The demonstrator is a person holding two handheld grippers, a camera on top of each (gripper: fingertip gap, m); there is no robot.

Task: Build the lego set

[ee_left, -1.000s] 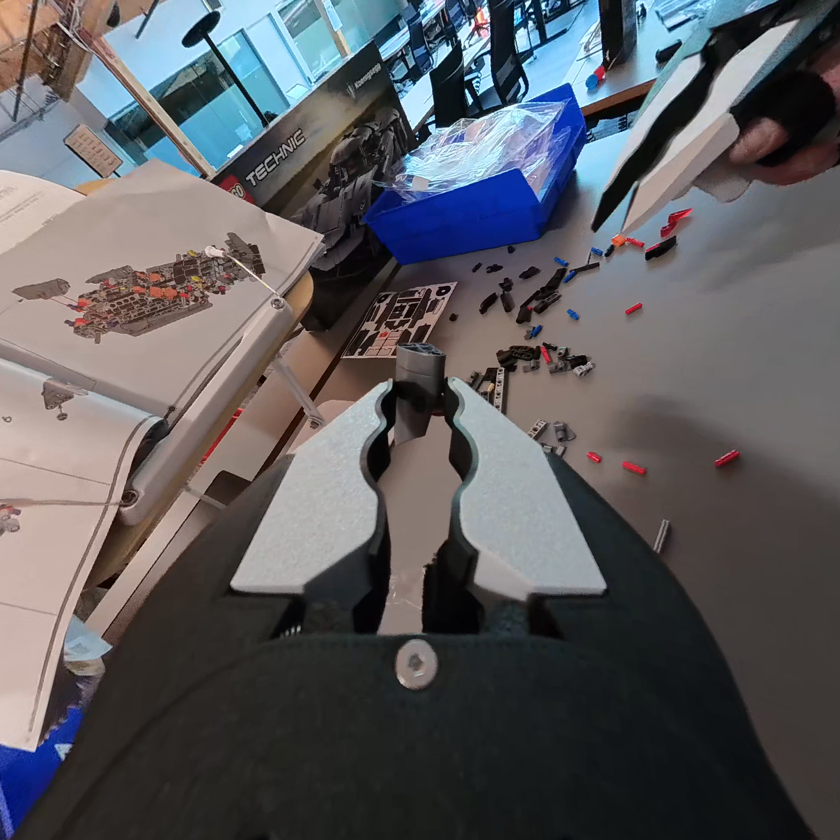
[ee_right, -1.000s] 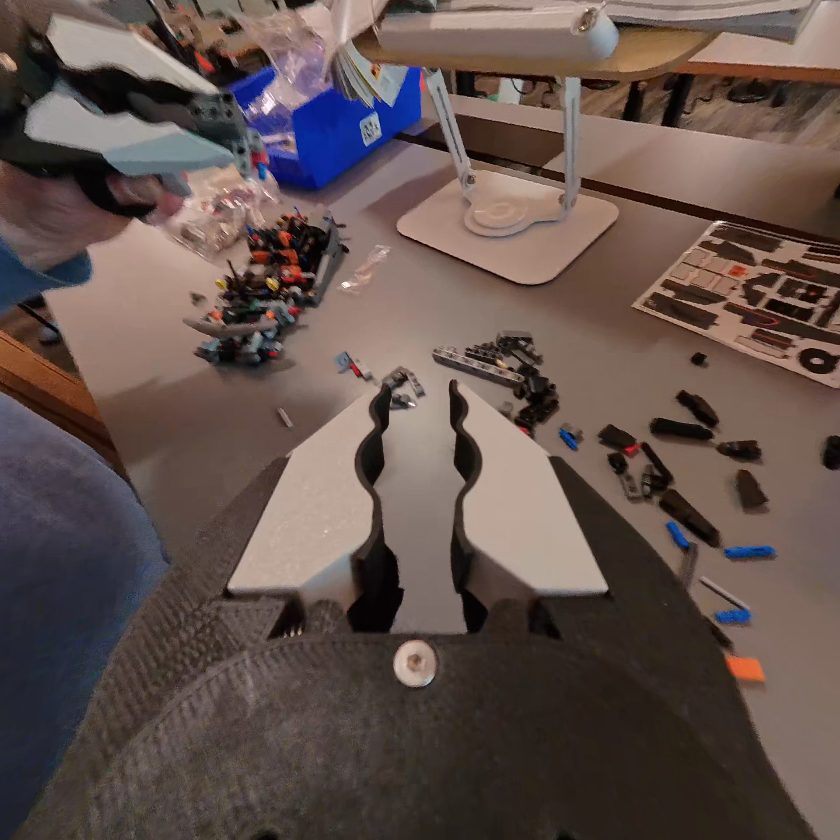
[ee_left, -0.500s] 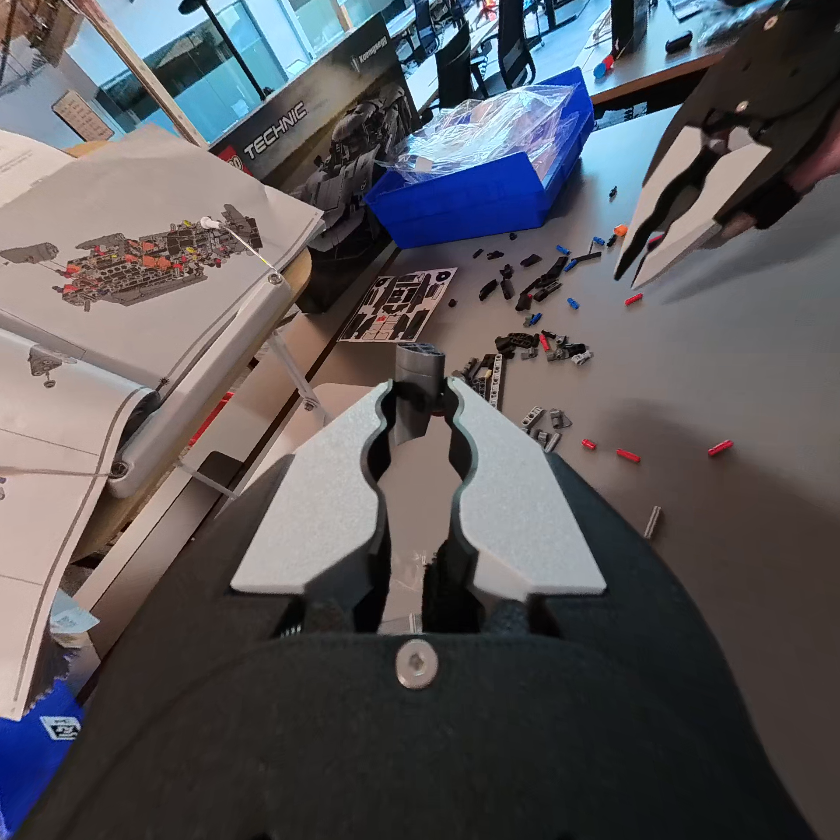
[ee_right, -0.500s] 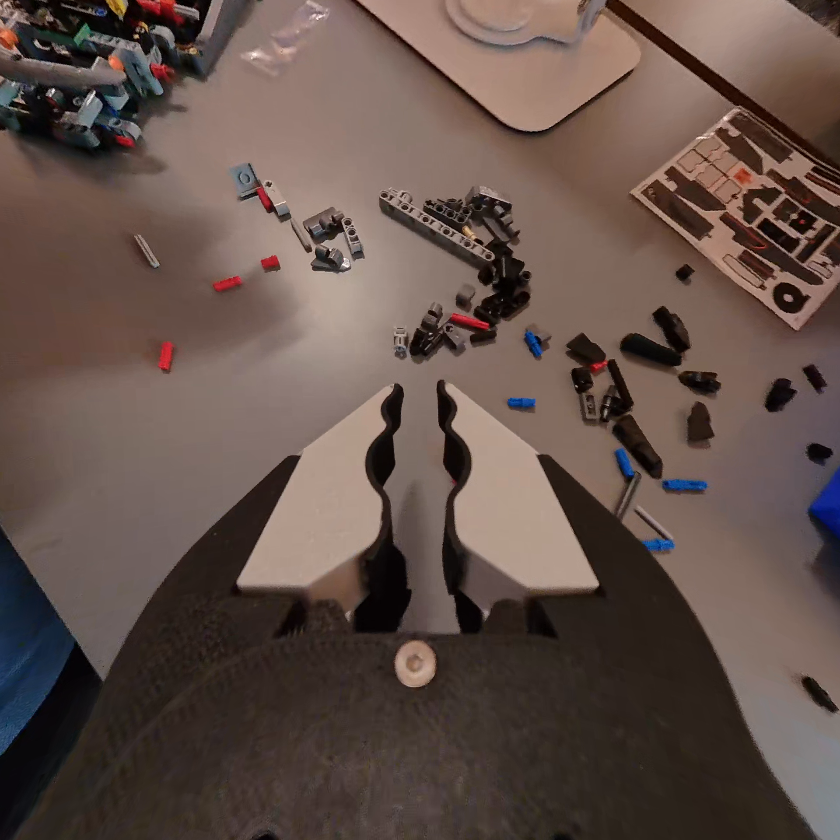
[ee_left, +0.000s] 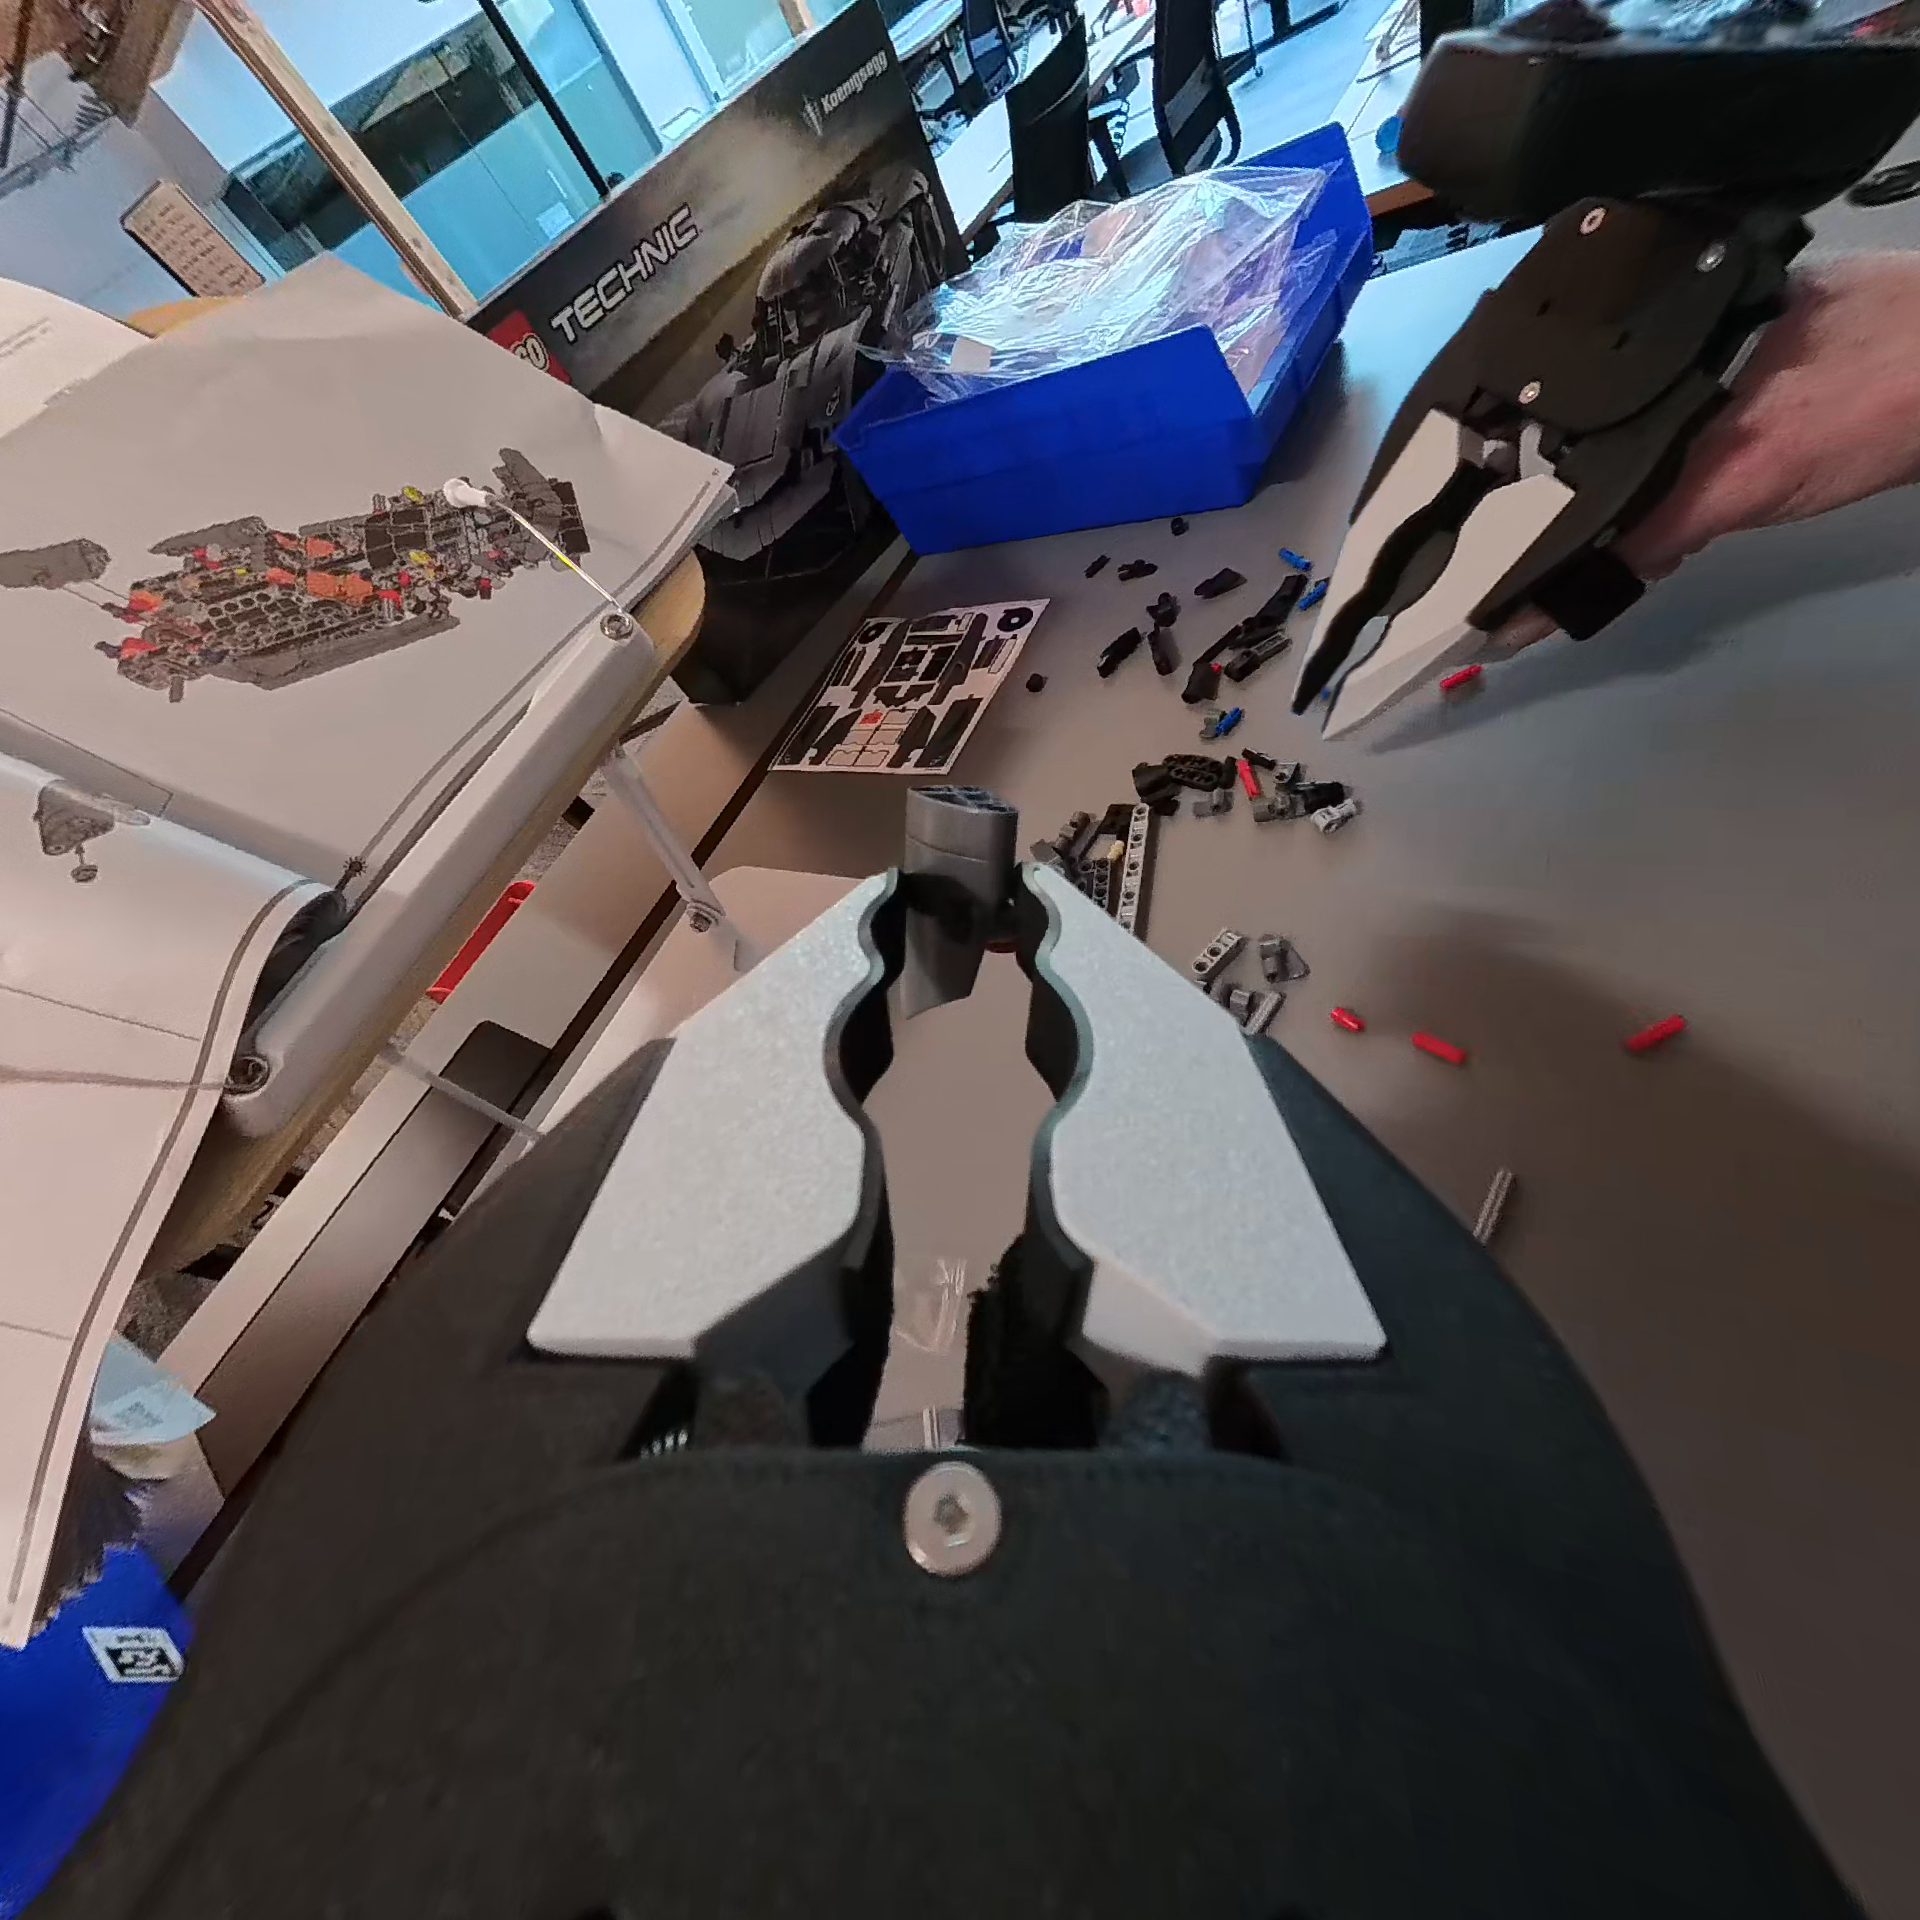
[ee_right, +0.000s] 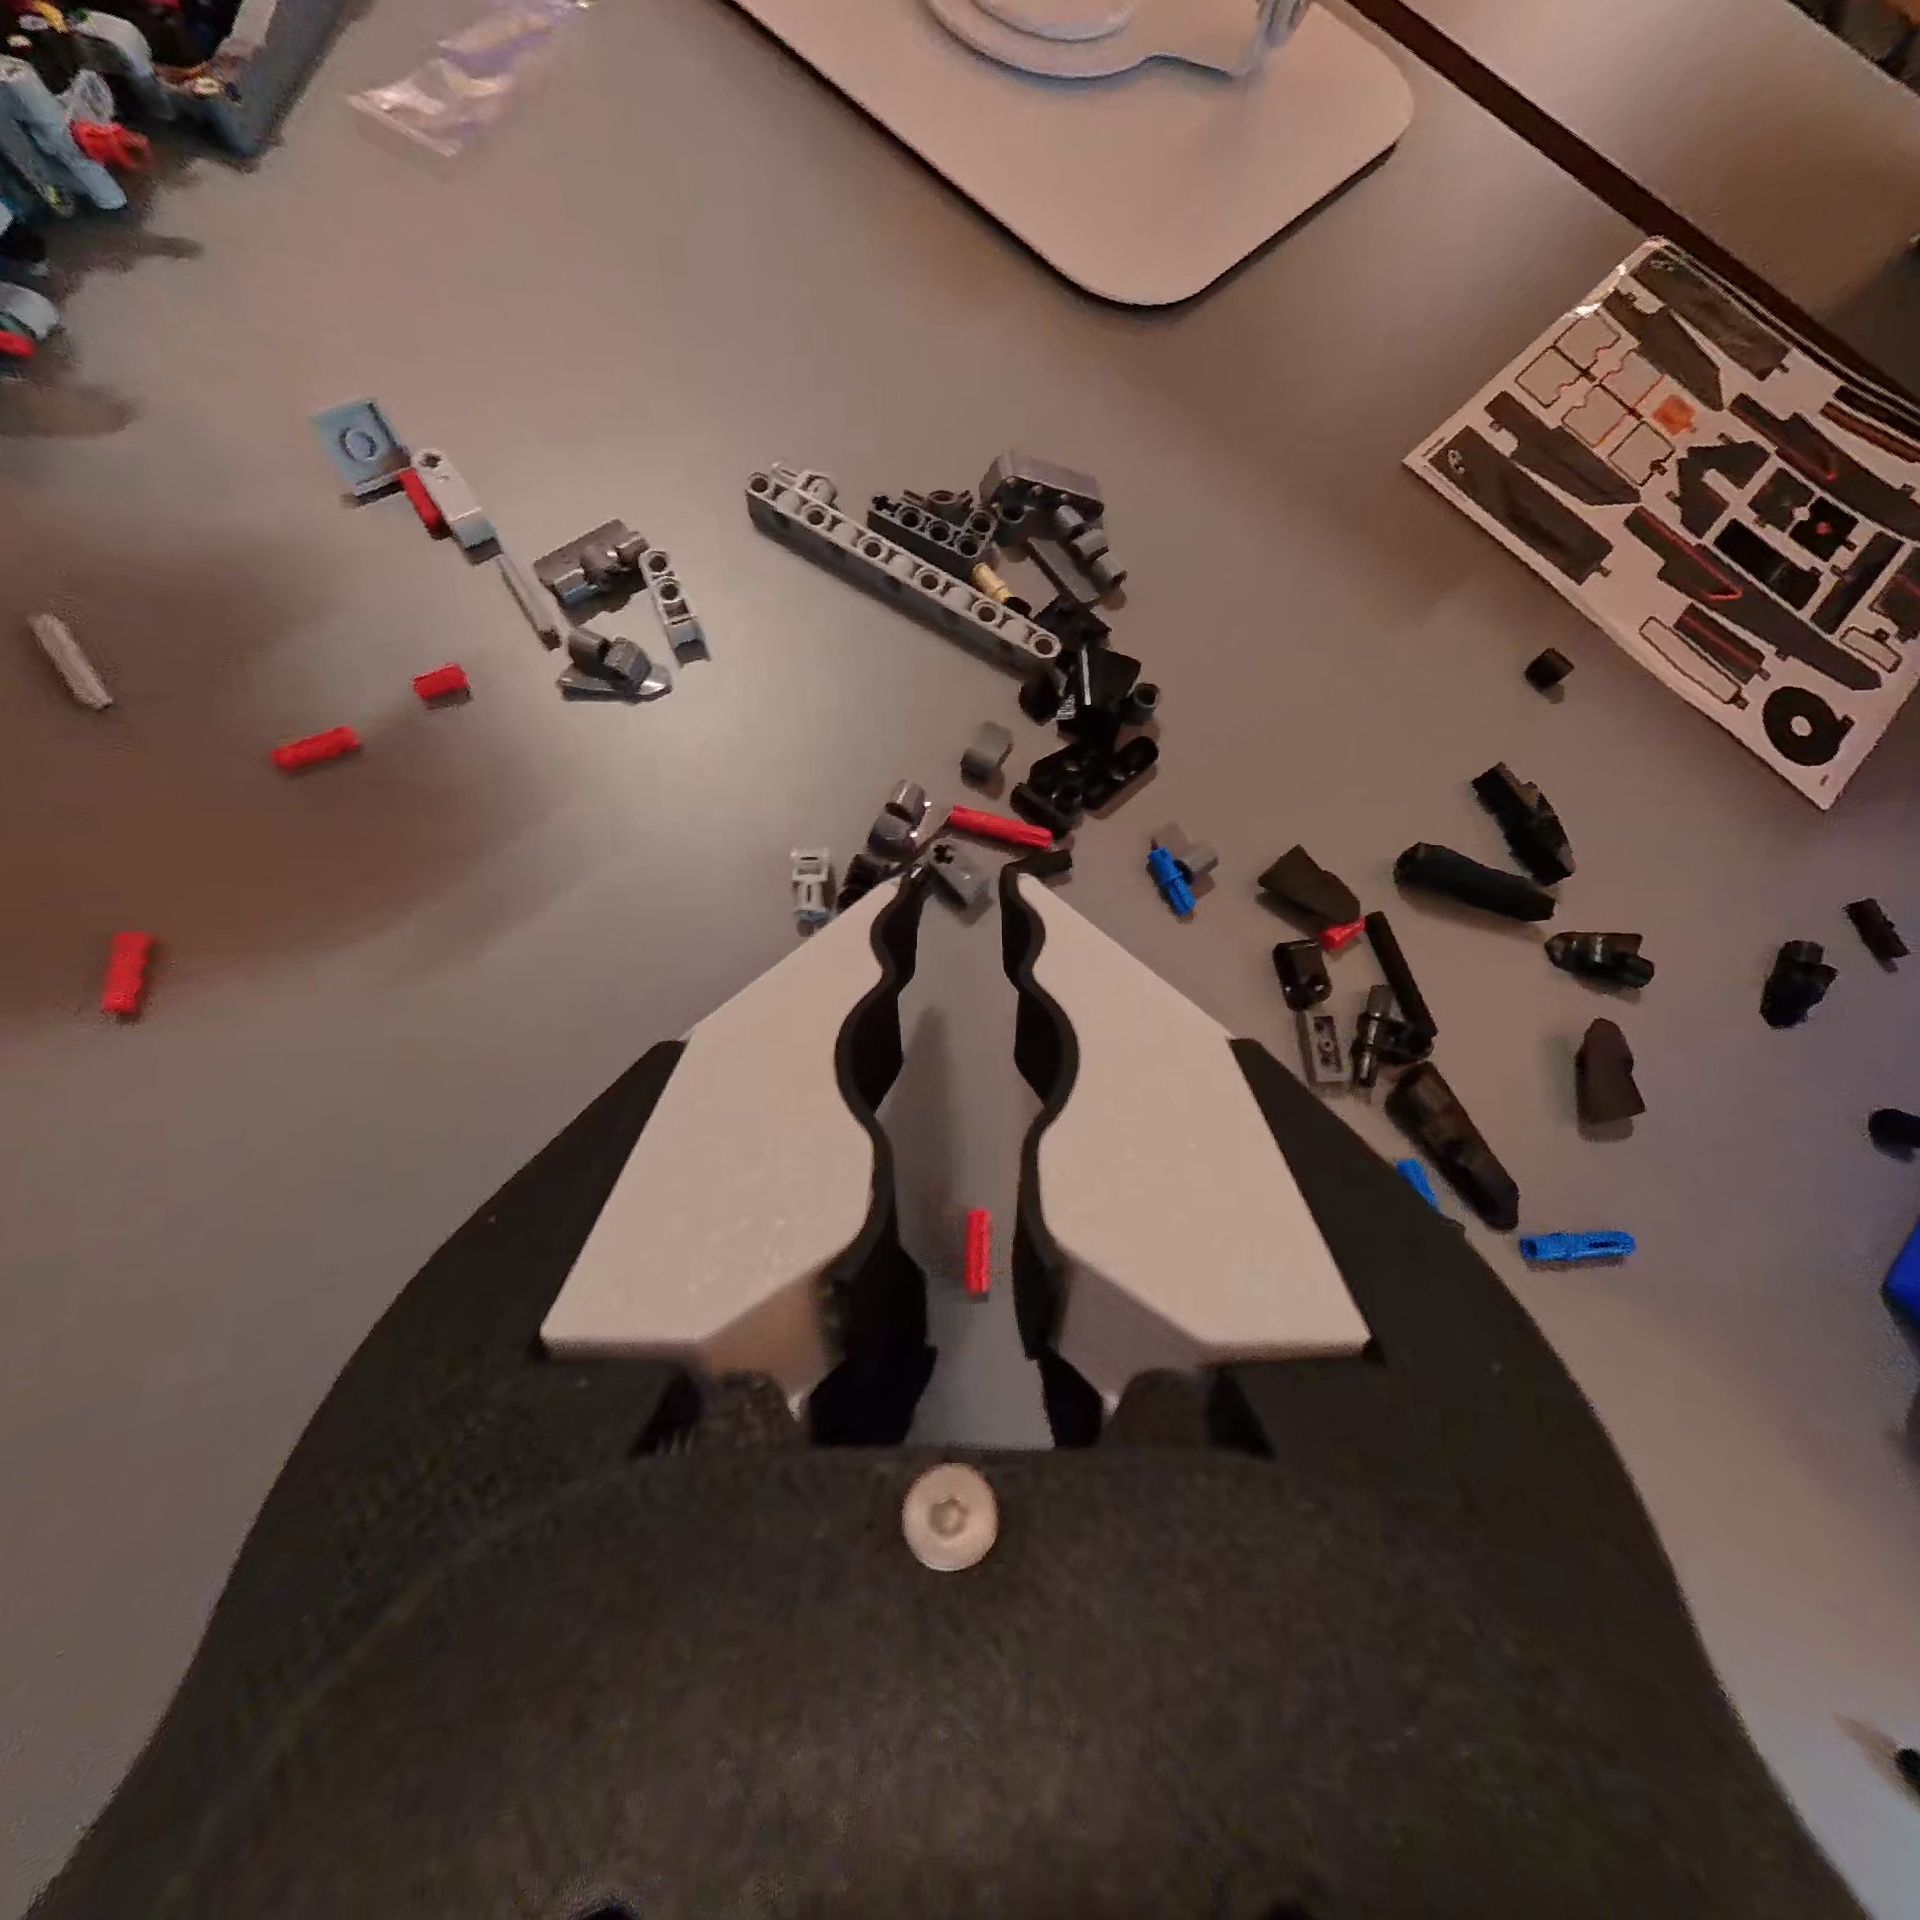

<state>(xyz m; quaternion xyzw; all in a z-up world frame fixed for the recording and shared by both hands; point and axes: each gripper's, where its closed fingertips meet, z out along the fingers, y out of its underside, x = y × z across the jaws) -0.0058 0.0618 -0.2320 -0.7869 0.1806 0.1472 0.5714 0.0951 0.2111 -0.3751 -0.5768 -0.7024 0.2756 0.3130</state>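
Observation:
My left gripper (ee_left: 961,894) is shut on a dark grey lego piece (ee_left: 954,831), which stands up between the fingertips above the table. My right gripper (ee_right: 958,883) is slightly open and empty, low over a scatter of loose pieces. Its tips point at a small grey connector (ee_right: 961,871) next to a red axle (ee_right: 997,826). A red pin (ee_right: 977,1250) lies on the table under the jaws. A long grey beam (ee_right: 904,571) lies just beyond. The right gripper also shows in the left wrist view (ee_left: 1335,707), held by a hand at the upper right.
A sticker sheet (ee_right: 1683,520) lies at the right and a book stand's base (ee_right: 1091,135) at the top. A partly built model (ee_right: 52,156) is at the far left. The open instruction booklet (ee_left: 312,520), the set's box (ee_left: 727,260) and a blue bin (ee_left: 1091,436) stand behind. There is about 25 cm between the tips of the two grippers. My left tips are about 30 cm from the red pin (ee_right: 977,1250), my right tips only 7 cm.
My right gripper has come down and forward from high above the table to just over the loose pieces, and its jaws have narrowed. My left gripper has kept hold of the grey piece and barely moved.

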